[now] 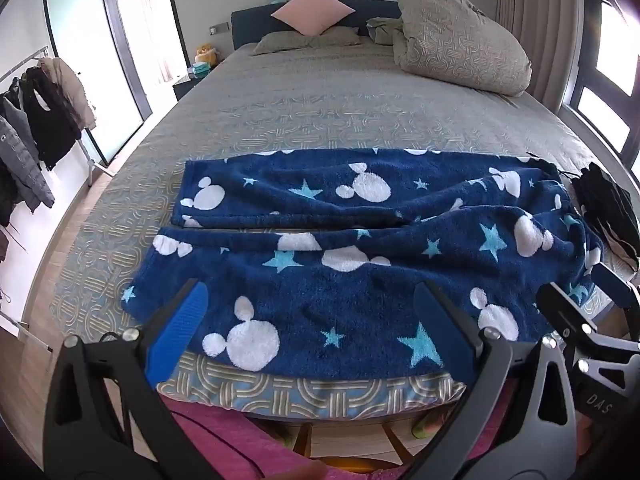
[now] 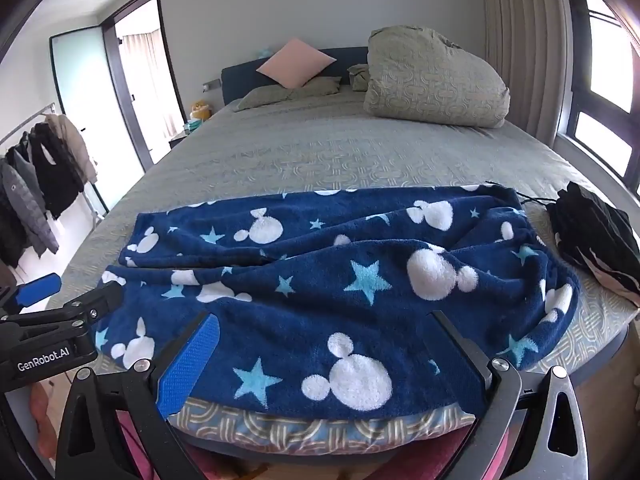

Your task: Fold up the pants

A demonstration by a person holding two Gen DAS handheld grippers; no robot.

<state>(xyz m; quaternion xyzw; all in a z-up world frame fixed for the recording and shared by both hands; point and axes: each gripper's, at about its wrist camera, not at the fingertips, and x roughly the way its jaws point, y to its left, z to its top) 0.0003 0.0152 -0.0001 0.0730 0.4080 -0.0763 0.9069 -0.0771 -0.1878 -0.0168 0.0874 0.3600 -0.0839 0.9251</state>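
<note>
1. "GenRobot.AI" stands in white letters on the black body of the left gripper (image 2: 40,292), seen at the left edge of the right wrist view; the lettering runs slightly uphill to the right.
2. "DAS" stands in pale letters on a black part of the right gripper (image 1: 624,280), at the right edge of the left wrist view; the letters are tilted, and whether more letters follow cannot be told.
3. The pants (image 2: 320,280) carry white mouse-head shapes and pale blue stars, with no readable words on them.
</note>
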